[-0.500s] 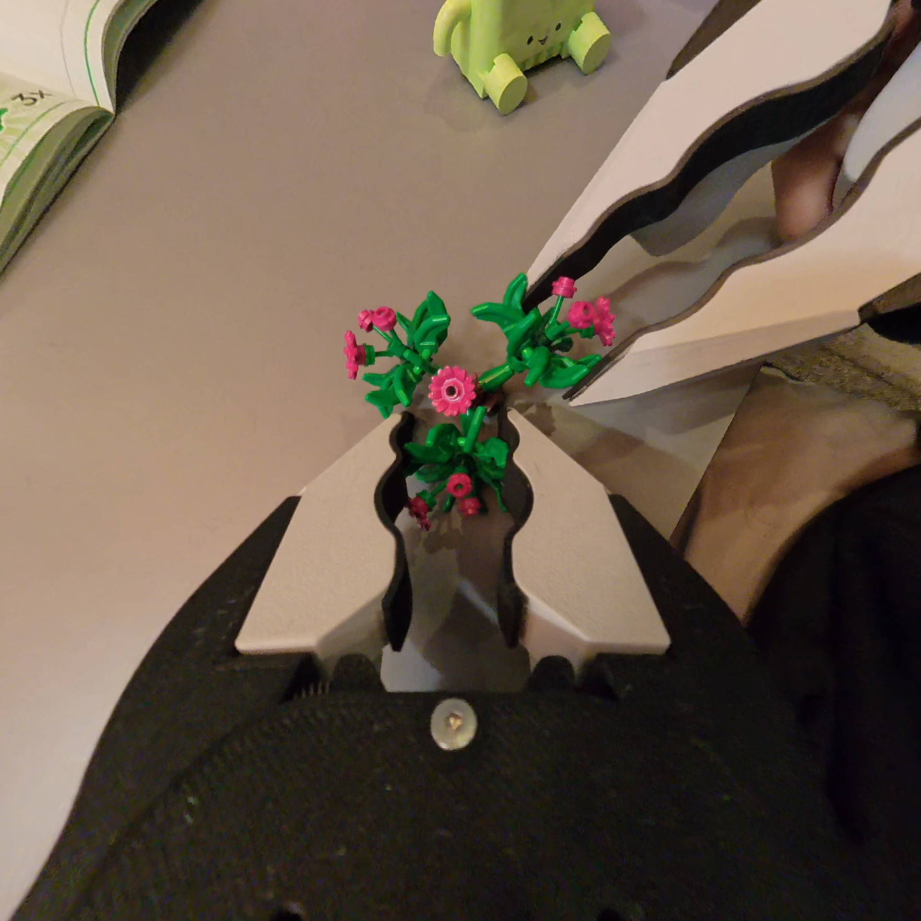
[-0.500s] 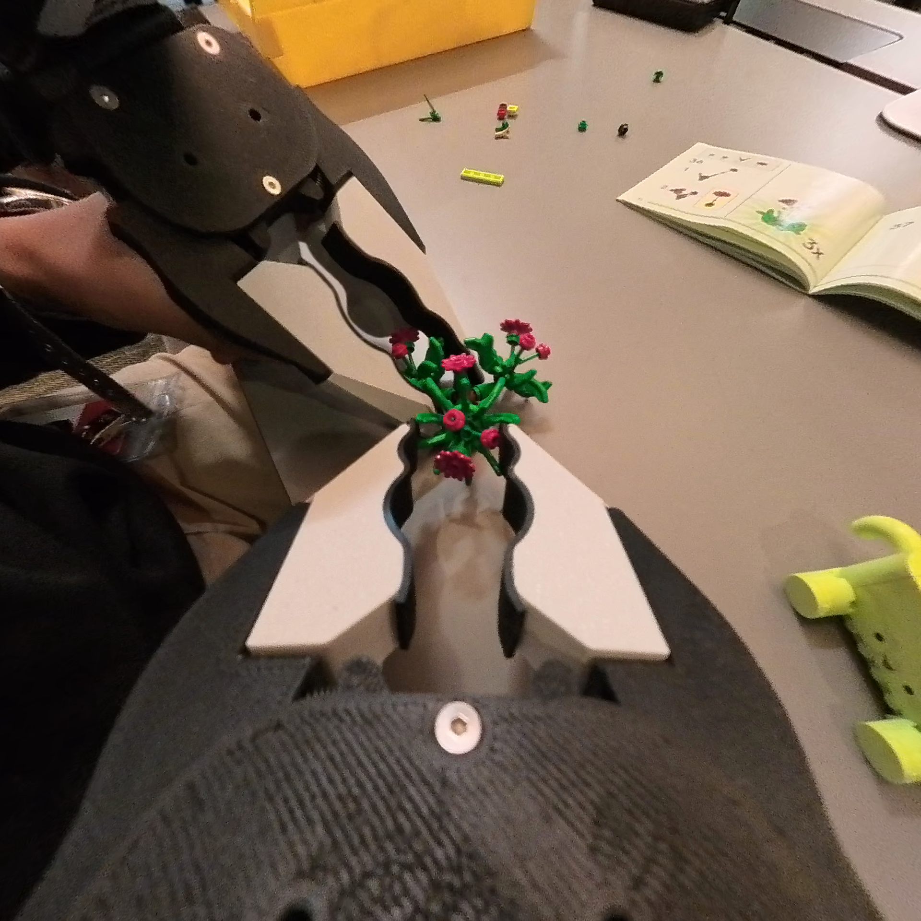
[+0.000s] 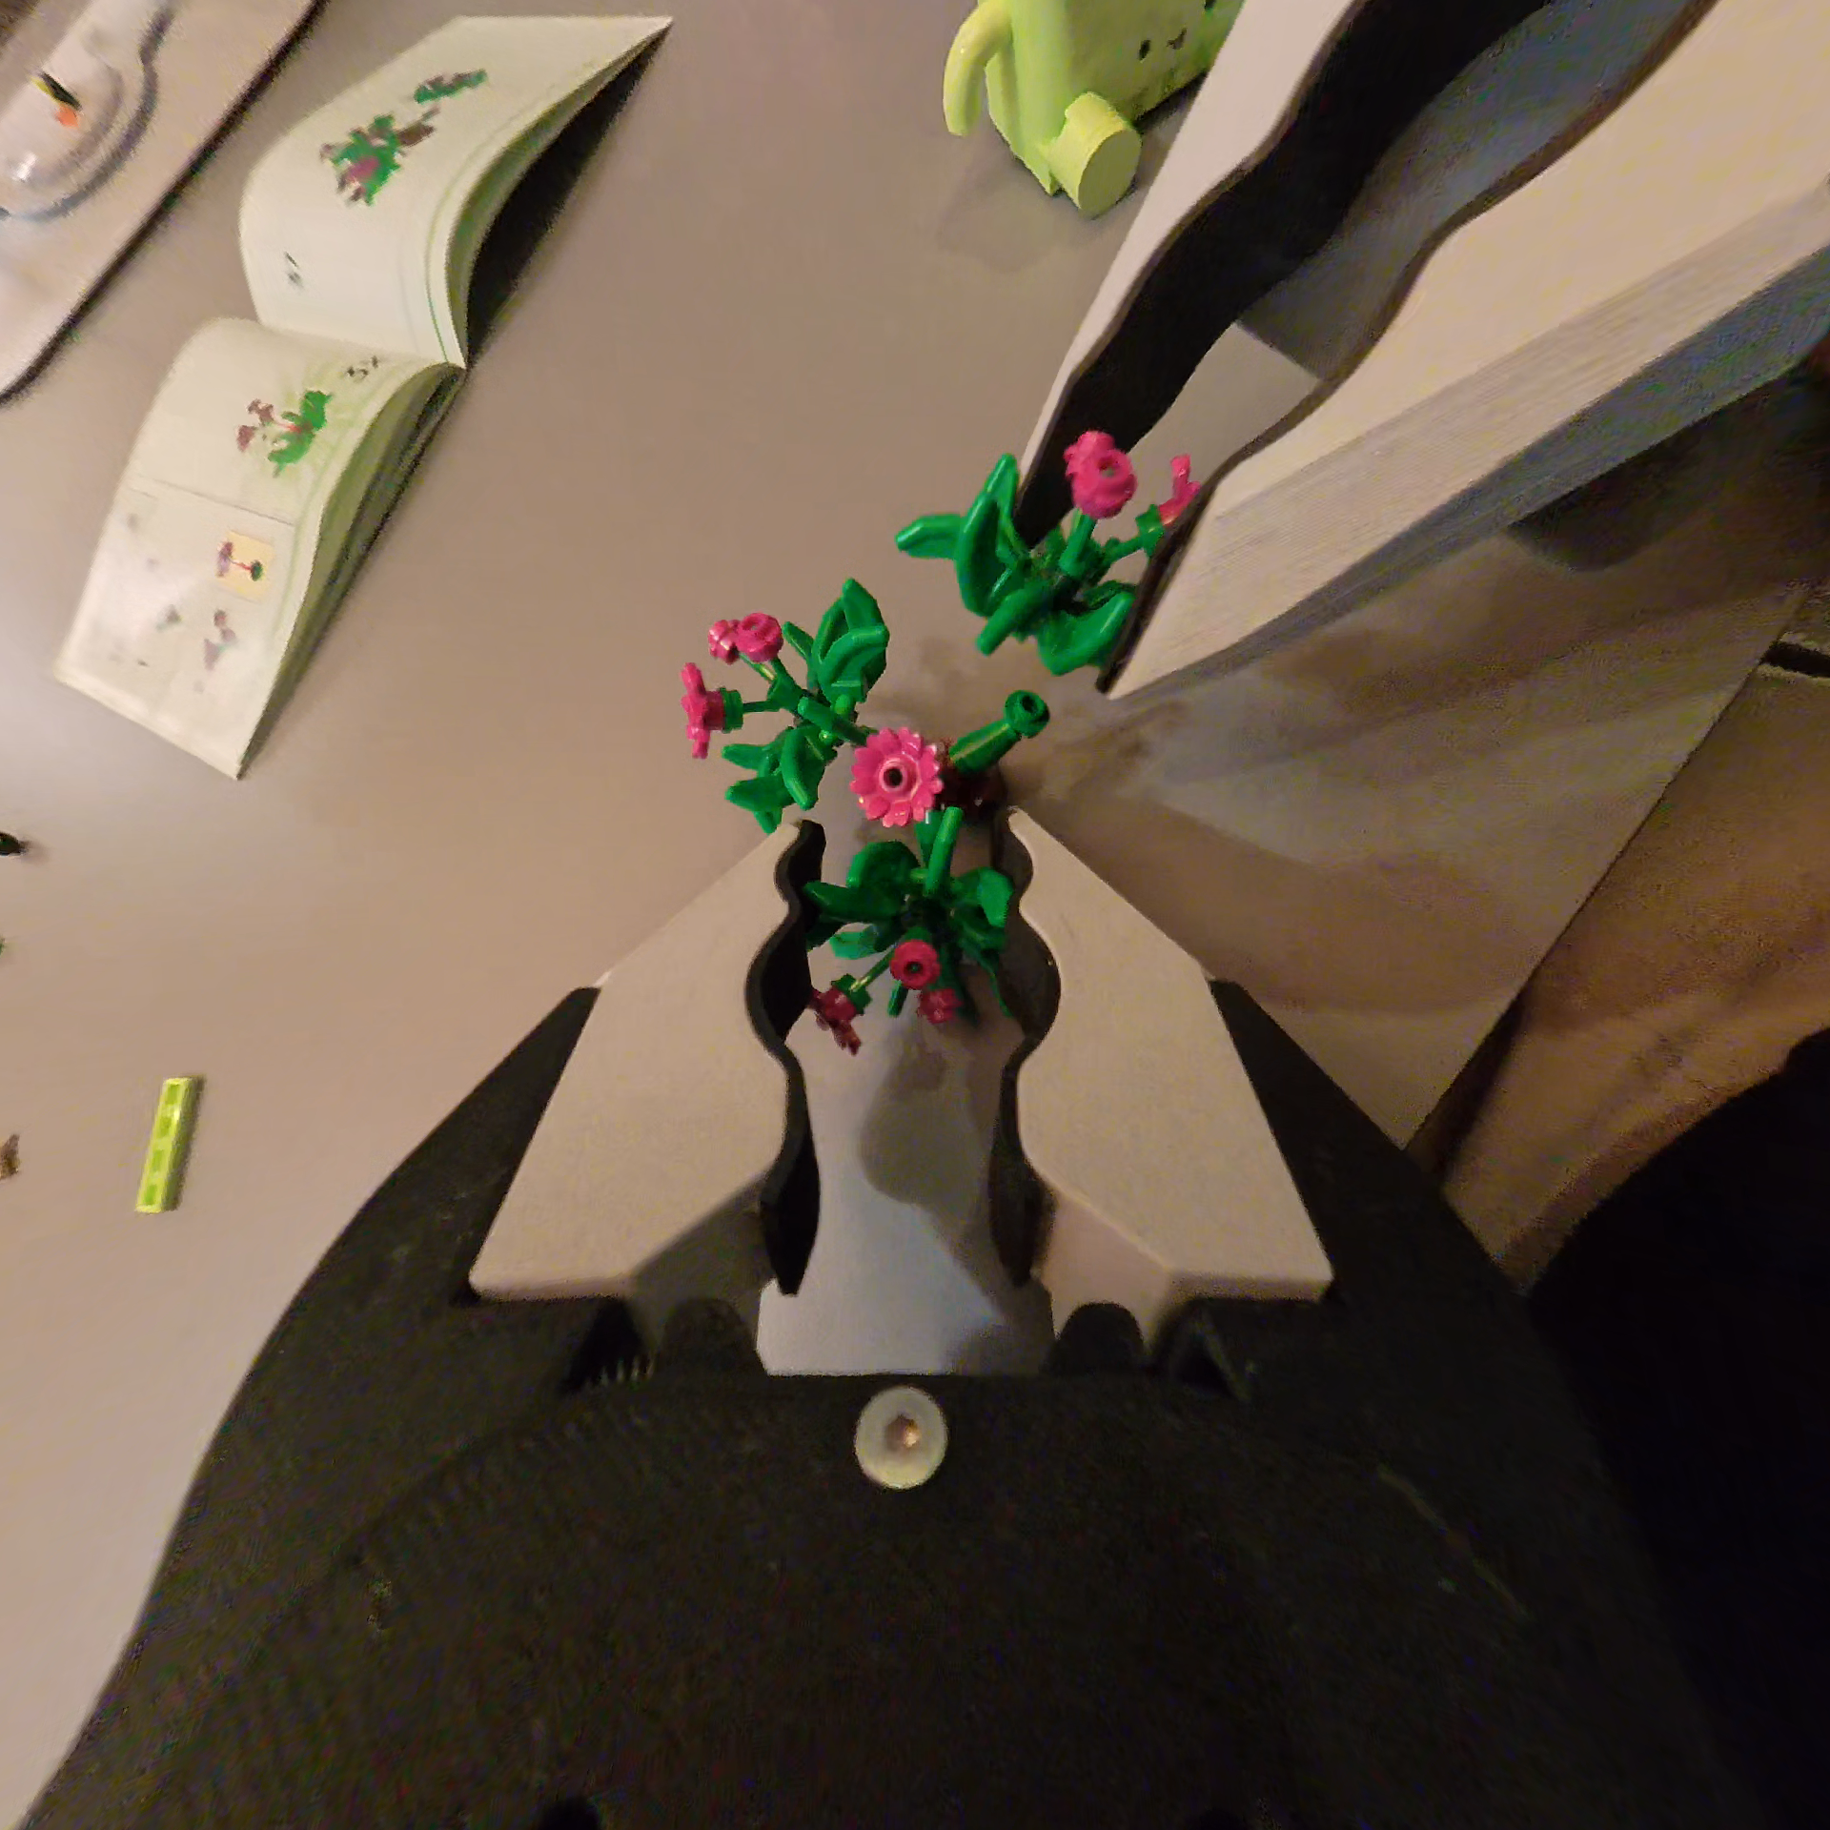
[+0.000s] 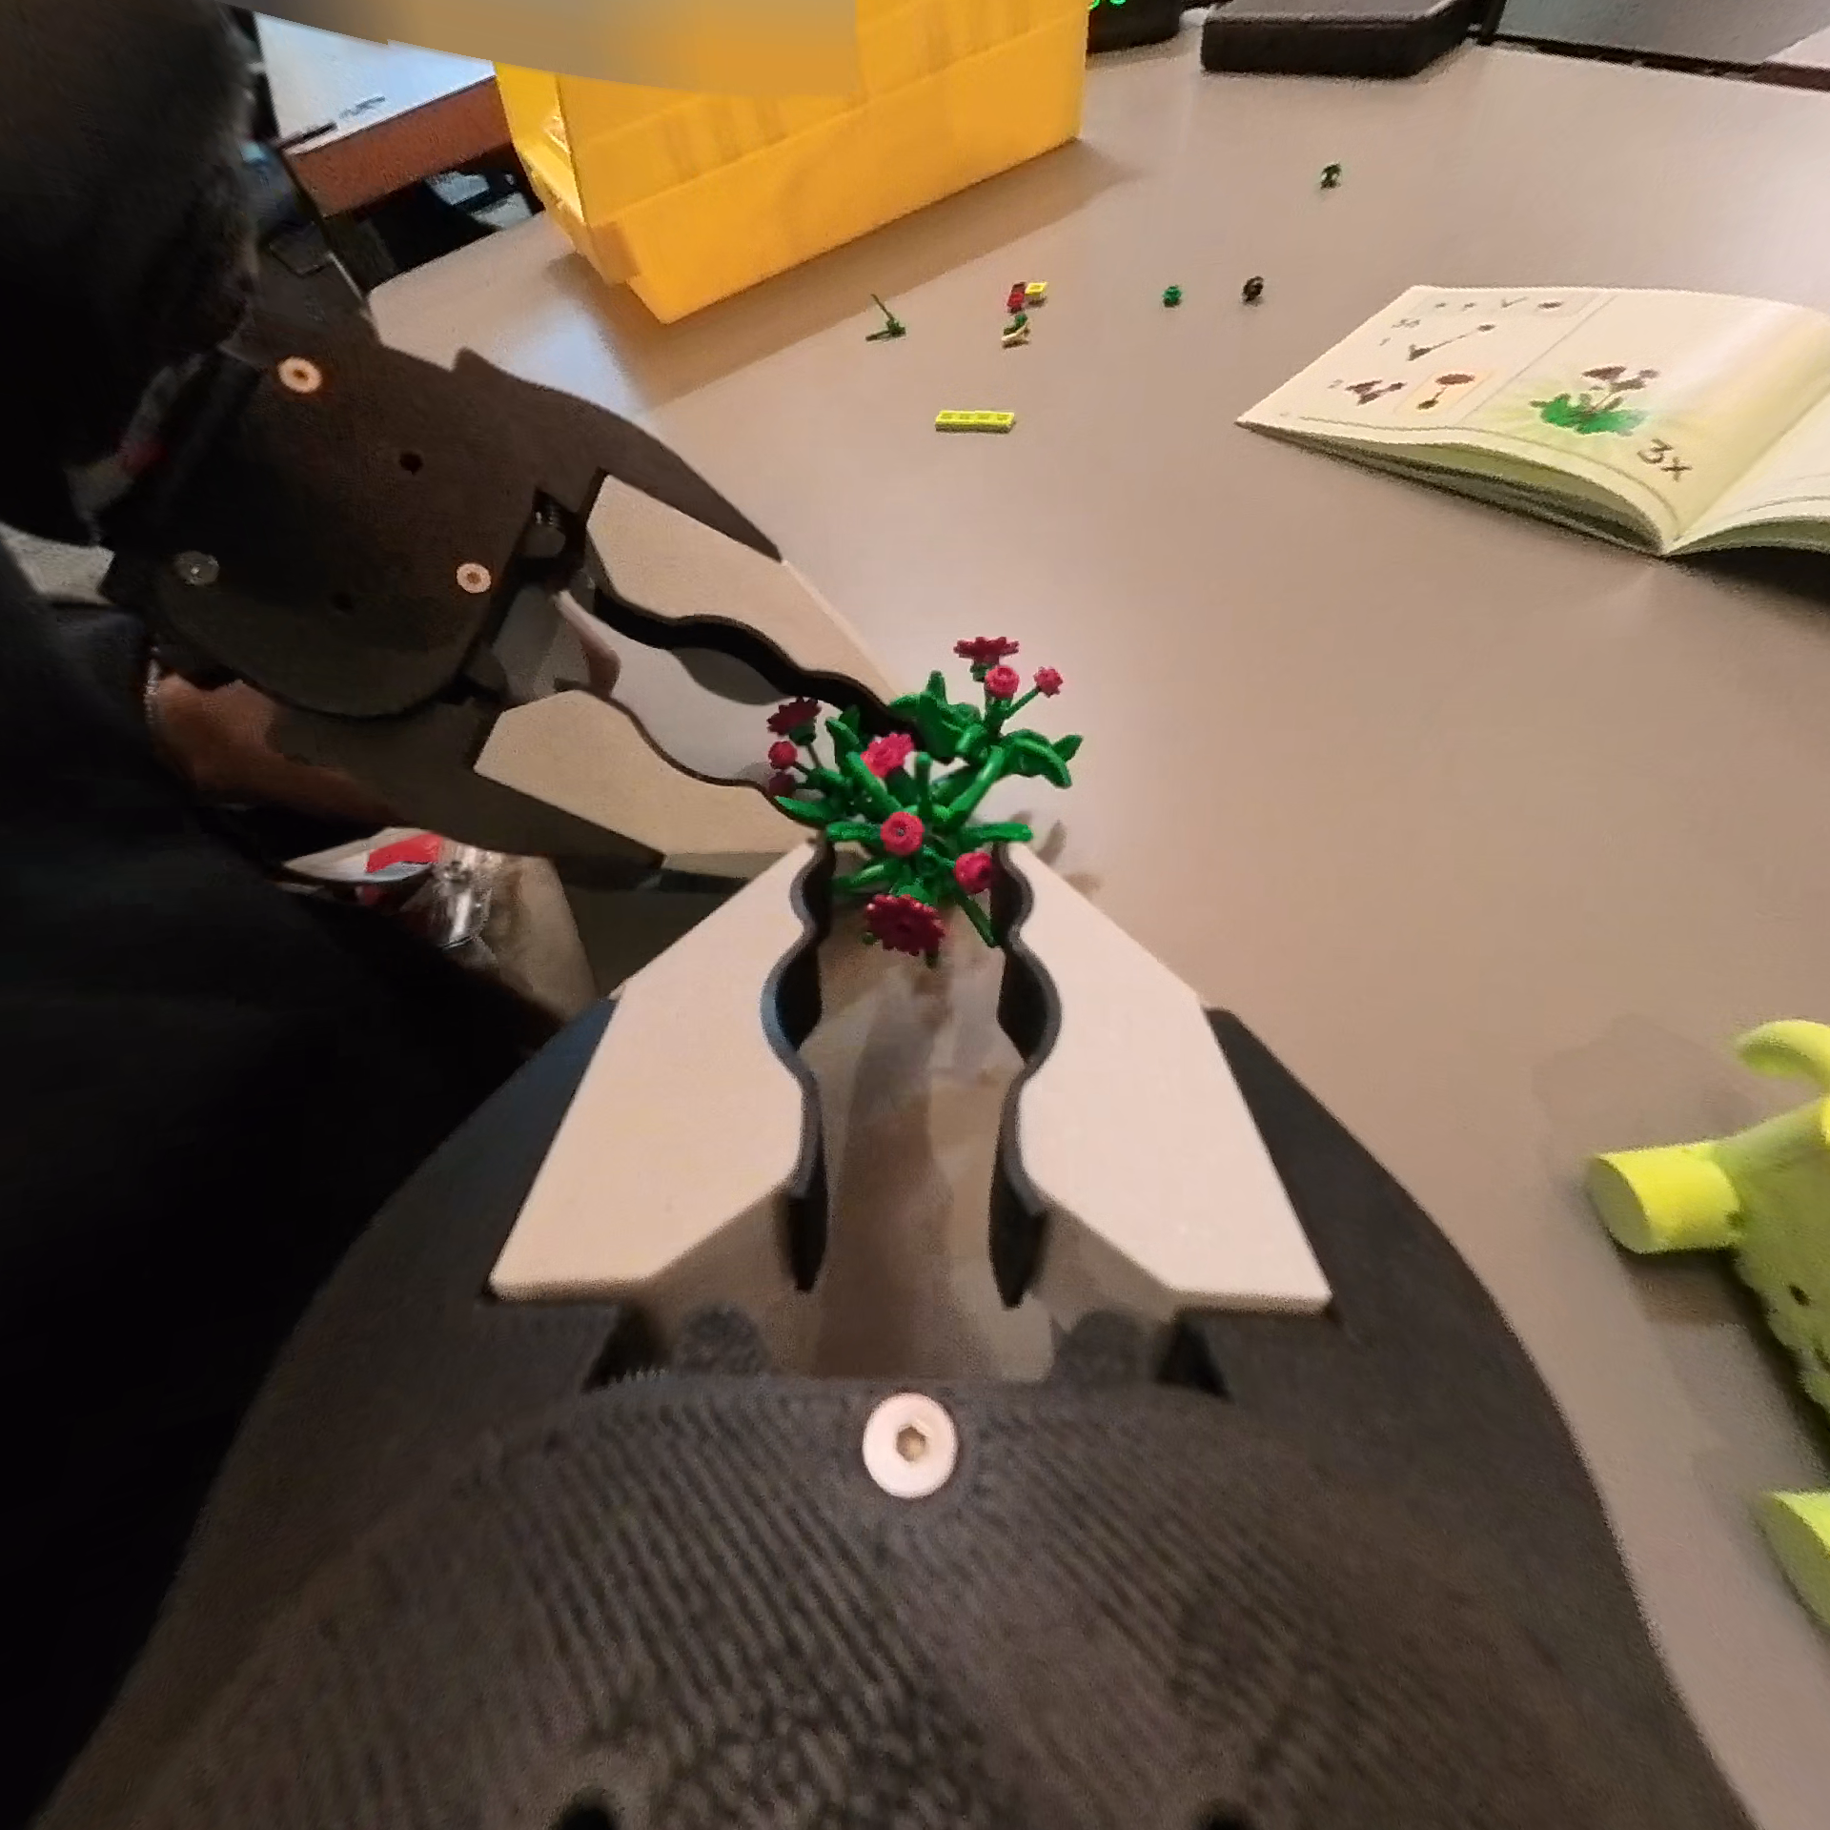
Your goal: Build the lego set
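My left gripper (image 3: 906, 832) is shut on a lego plant (image 3: 792, 723) of green leaves and pink flowers, held just above the grey table. A bare green stem (image 3: 1002, 733) sticks out of the plant toward the upper right. My right gripper (image 3: 1074, 584) is shut on a separate sprig (image 3: 1035, 584) of leaves and pink flowers, a short gap away from that stem. In the right wrist view the sprig (image 4: 906, 876) sits between my right gripper's (image 4: 911, 857) fingertips, with the plant (image 4: 975, 738) just beyond and the left gripper (image 4: 827, 743) coming in from the left.
An open instruction booklet (image 3: 297, 446) (image 4: 1584, 416) lies on the table. A lime-green figure (image 3: 1079, 89) (image 4: 1733, 1188) stands nearby. A yellow bin (image 4: 792, 149) is at the back. A lime plate (image 3: 168, 1144) (image 4: 975, 421) and small loose pieces (image 4: 1020, 307) lie scattered. The person's lap is beside the table edge. Across from one pair of fingers to the other is roughly 5 cm. The lime plate (image 4: 975, 421) sits 20 cm or so from the ends of my left fingers. It turns up in the left wrist view (image 3: 173, 1140) as well.
The sprig in the right gripper was joined to the plant's stem; now it is apart from it, up and to the right, and the stem end is bare. Both grippers shifted.
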